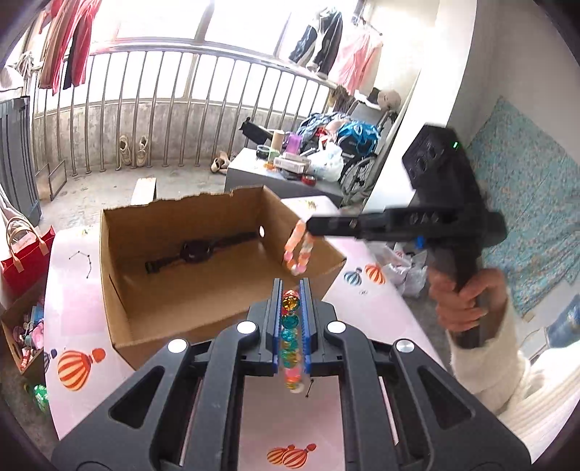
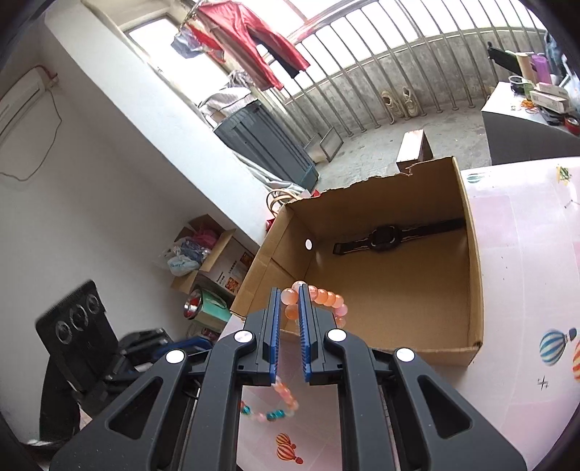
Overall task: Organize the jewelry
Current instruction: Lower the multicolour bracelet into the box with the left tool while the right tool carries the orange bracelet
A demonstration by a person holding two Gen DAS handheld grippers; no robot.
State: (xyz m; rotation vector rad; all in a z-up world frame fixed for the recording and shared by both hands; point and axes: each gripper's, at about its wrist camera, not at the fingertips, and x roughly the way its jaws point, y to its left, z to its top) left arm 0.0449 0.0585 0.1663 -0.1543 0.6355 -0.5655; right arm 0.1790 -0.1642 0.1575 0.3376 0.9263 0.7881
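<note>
Cardboard box (image 1: 203,290) holds watch (image 1: 195,250). Left gripper (image 1: 291,290) clamped on multicolour bead bracelet (image 1: 290,326); right gripper (image 2: 290,300) clamped on pink bead bracelet (image 2: 326,299). Carry both over box rim, lower, then release.

The right tool (image 1: 308,226) and its pink bracelet (image 1: 299,251) are motion-blurred in the left wrist view.

Hard daylight floods in through the blown-out windows (image 1: 217,21) behind the railing (image 1: 174,105), leaving both fisheye views bright, bent and dark-cornered at the rim, with motion blur smearing the right gripper (image 1: 308,226) in the left view.
</note>
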